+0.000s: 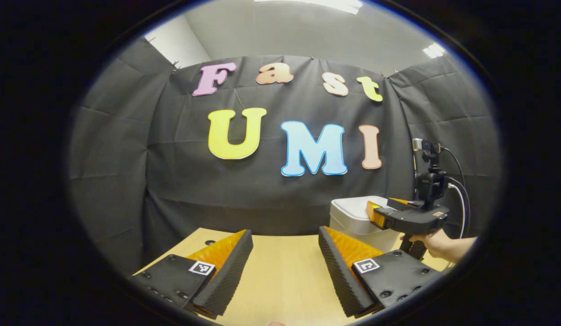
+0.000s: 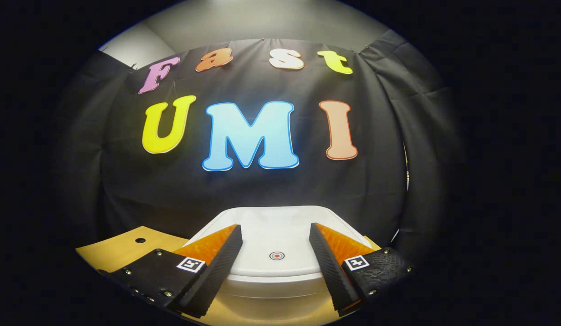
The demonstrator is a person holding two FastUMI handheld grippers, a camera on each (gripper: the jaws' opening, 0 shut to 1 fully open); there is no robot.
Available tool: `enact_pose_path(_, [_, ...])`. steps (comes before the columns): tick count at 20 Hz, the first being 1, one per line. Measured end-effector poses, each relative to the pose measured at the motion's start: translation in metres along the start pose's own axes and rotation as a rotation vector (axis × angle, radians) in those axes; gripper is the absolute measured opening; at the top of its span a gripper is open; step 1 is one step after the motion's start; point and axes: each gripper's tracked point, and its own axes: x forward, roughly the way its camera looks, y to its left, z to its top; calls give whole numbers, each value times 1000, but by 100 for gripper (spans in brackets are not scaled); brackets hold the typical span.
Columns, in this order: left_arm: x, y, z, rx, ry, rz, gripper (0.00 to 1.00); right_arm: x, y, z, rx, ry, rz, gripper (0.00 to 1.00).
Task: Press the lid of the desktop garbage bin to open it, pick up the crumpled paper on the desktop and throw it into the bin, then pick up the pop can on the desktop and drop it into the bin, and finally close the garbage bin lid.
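**Q:** How did the jaws stand?

**A:** The right gripper (image 2: 273, 253) hung spread and empty over the bin lid (image 2: 280, 235) at lower centre of the right gripper view, its fingers flanking a small red-ringed button (image 2: 276, 256). The left gripper (image 1: 285, 267) was likewise parted, grasping nothing, above the bare wooden desktop (image 1: 285, 280).

**Q:** And the task?

**A:** It appeared barely begun. The lid looked closed, the press still to come; paper, can and final closing all remained. In the left gripper view the white garbage bin (image 1: 348, 217) sat at lower right, under the other gripper held by a hand (image 1: 432, 242).

**Q:** Any writing?

**A:** Only square coded tags (image 2: 191, 264) on the fingers; no brand was legible.
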Motion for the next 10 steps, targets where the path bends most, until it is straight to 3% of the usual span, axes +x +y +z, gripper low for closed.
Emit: enact_pose_path(10, [-29,-13,3,44,-10,95,100,-15,-4,2,-4,18,23,95])
